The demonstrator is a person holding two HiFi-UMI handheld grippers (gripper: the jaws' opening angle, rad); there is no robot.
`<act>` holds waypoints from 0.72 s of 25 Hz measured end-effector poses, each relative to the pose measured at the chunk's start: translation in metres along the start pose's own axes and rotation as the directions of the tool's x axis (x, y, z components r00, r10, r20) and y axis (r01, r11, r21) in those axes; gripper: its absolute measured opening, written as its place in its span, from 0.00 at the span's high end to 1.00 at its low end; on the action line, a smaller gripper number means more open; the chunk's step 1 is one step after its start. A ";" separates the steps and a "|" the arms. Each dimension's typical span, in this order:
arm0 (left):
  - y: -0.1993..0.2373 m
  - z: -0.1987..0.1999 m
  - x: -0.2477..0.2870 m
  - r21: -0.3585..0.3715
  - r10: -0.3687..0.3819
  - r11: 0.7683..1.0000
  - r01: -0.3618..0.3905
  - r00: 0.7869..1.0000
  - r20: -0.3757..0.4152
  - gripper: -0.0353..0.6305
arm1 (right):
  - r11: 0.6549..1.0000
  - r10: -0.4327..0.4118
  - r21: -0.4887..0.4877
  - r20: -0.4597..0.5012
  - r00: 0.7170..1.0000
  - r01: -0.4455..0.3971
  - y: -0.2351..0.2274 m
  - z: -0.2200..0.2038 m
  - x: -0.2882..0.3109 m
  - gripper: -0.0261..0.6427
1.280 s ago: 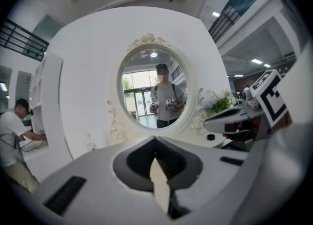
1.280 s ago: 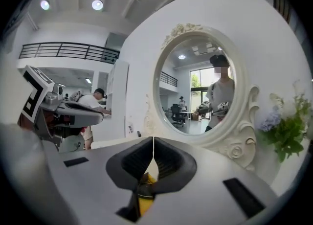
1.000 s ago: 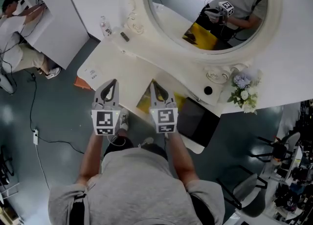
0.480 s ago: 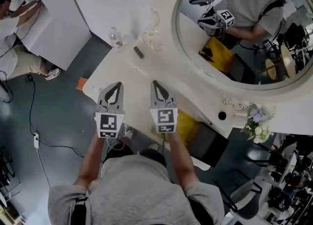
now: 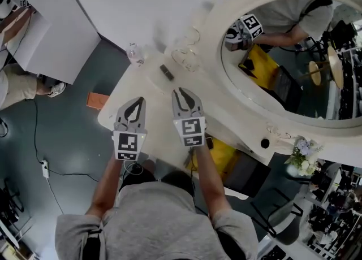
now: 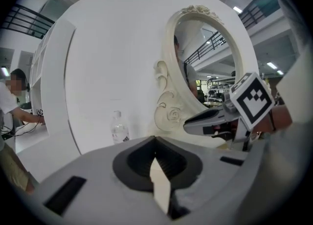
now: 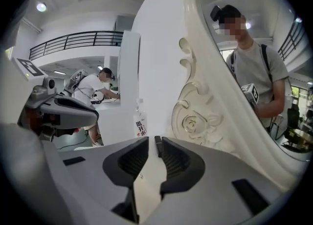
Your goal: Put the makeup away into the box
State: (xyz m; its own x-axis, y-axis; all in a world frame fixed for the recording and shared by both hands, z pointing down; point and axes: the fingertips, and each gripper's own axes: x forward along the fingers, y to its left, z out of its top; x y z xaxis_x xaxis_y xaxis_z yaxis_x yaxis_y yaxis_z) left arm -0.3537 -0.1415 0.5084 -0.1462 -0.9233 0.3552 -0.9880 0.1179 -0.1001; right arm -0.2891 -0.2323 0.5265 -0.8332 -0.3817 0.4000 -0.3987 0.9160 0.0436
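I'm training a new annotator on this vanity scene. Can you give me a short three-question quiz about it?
1. True or false: the left gripper has its jaws together, with nothing between them.
2. The clear bottle stands: A on the tabletop by the wall; B on the floor; C on a shelf.
3. What lies on the tabletop between the bottle and the mirror's frame?
Key: 1 true; 2 A; 3 a small dark item.
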 end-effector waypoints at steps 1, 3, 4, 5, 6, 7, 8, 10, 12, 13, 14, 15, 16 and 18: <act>0.004 -0.002 0.004 -0.002 -0.003 1.000 0.003 1.000 -0.005 0.94 | 1.000 0.010 -0.006 -0.018 1.000 -0.010 0.000 -0.002 0.009 0.80; 0.010 -0.006 0.012 -0.005 -0.012 1.000 0.012 1.000 -0.014 0.94 | 1.000 0.021 -0.017 -0.055 0.998 -0.022 0.000 -0.007 0.027 0.70; 0.013 -0.008 0.015 -0.006 -0.016 1.000 0.016 1.000 -0.017 0.94 | 1.000 0.023 -0.020 -0.071 0.997 -0.024 -0.001 -0.010 0.036 0.68; 0.016 -0.009 0.019 -0.009 -0.021 1.000 0.020 1.000 -0.020 0.94 | 0.999 0.024 -0.020 -0.086 0.996 -0.026 -0.003 -0.012 0.045 0.68; 0.018 -0.011 0.022 -0.011 -0.024 1.000 0.024 0.999 -0.022 0.94 | 0.999 0.025 -0.016 -0.100 0.995 -0.027 -0.005 -0.014 0.053 0.67; 0.021 -0.012 0.025 -0.014 -0.026 1.000 0.026 0.999 -0.024 0.94 | 1.000 0.026 -0.013 -0.113 0.993 -0.028 -0.007 -0.016 0.060 0.67; 0.023 -0.014 0.027 -0.019 -0.028 0.999 0.027 0.999 -0.027 0.94 | 1.000 0.026 -0.011 -0.126 0.992 -0.028 -0.009 -0.018 0.067 0.67; 0.026 -0.018 0.032 -0.028 -0.032 0.999 0.031 0.999 -0.033 0.94 | 1.000 0.024 -0.014 -0.148 0.989 -0.026 -0.012 -0.022 0.078 0.66; 0.028 -0.022 0.036 -0.031 -0.039 0.999 0.038 0.998 -0.040 0.94 | 1.000 0.023 -0.017 -0.169 0.985 -0.026 -0.013 -0.027 0.087 0.66; 0.029 -0.024 0.039 -0.031 -0.042 0.999 0.041 0.998 -0.044 0.94 | 1.000 0.023 -0.016 -0.180 0.983 -0.026 -0.014 -0.029 0.091 0.66; 0.030 -0.025 0.041 -0.031 -0.045 0.999 0.043 0.998 -0.046 0.94 | 1.000 0.022 -0.013 -0.191 0.981 -0.024 -0.015 -0.032 0.095 0.66; 0.031 -0.026 0.043 -0.032 -0.047 0.998 0.045 0.998 -0.048 0.94 | 1.000 0.020 -0.010 -0.201 0.979 -0.023 -0.016 -0.034 0.098 0.66; 0.033 -0.027 0.045 -0.033 -0.049 0.998 0.047 0.998 -0.049 0.94 | 1.000 0.021 -0.009 -0.209 0.978 -0.023 -0.016 -0.036 0.101 0.67; 0.036 -0.029 0.049 -0.033 -0.052 0.998 0.050 0.997 -0.051 0.94 | 0.999 0.022 -0.020 -0.224 0.974 -0.028 -0.016 -0.039 0.105 0.67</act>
State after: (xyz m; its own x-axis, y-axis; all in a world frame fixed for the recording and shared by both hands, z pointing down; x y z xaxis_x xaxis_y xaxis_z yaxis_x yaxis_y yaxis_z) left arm -0.3974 -0.1716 0.5494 -0.0973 -0.9082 0.4071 -0.9952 0.0836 -0.0514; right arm -0.3557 -0.2821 0.6032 -0.7351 -0.3238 0.5957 -0.3677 0.9285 0.0510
